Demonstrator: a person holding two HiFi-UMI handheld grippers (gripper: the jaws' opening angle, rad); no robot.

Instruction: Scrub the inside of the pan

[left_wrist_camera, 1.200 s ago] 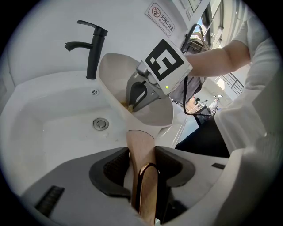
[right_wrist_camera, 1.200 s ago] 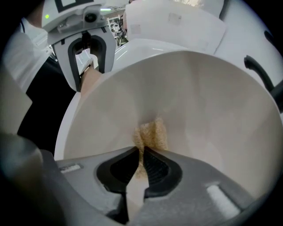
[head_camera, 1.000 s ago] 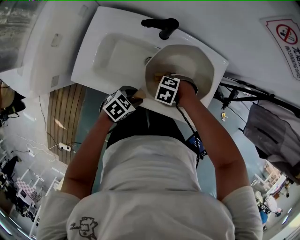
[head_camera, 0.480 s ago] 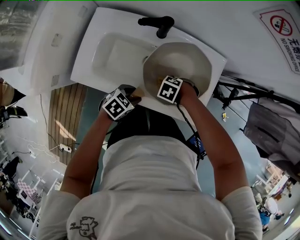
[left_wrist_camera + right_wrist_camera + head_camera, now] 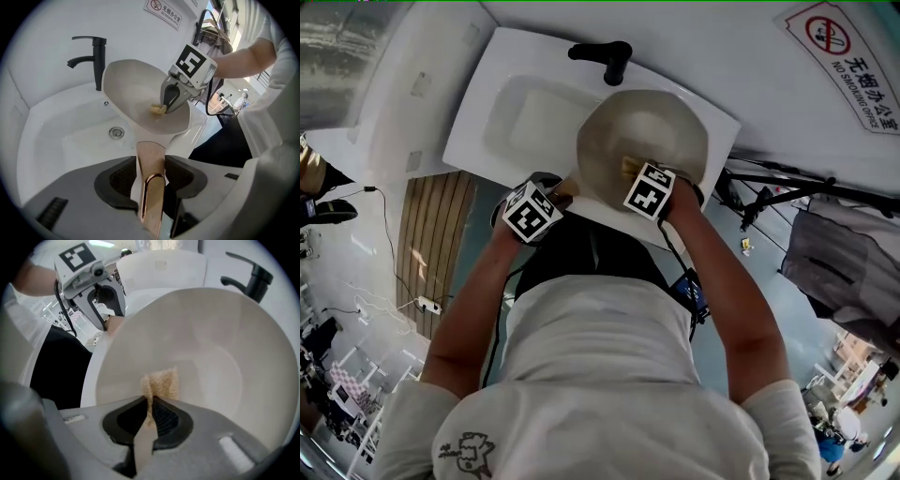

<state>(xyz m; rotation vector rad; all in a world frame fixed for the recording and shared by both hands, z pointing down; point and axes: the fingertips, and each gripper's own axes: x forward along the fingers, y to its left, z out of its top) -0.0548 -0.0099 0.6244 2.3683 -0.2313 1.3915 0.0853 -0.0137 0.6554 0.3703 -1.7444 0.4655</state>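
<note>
Currently we hold the pan [image 5: 211, 357] tilted over the sink [image 5: 61, 136], with the left gripper [image 5: 151, 176] jaws clamped on its copper handle [image 5: 150, 154]. The right gripper [image 5: 149, 413] jaws pinch a tan sponge [image 5: 161, 383] against the pan's inside. Scrubbing looks under way. The surface looks clean, so we cannot tell how much remains.

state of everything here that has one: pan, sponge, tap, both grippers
pan: tilted over the sink, empty but for the sponge
handle: clamped in the left gripper's jaws
sponge: pinched in the right gripper's jaws, against the pan's inside
left gripper: shut on the handle
right gripper: shut on the sponge
tap: no water running
</note>
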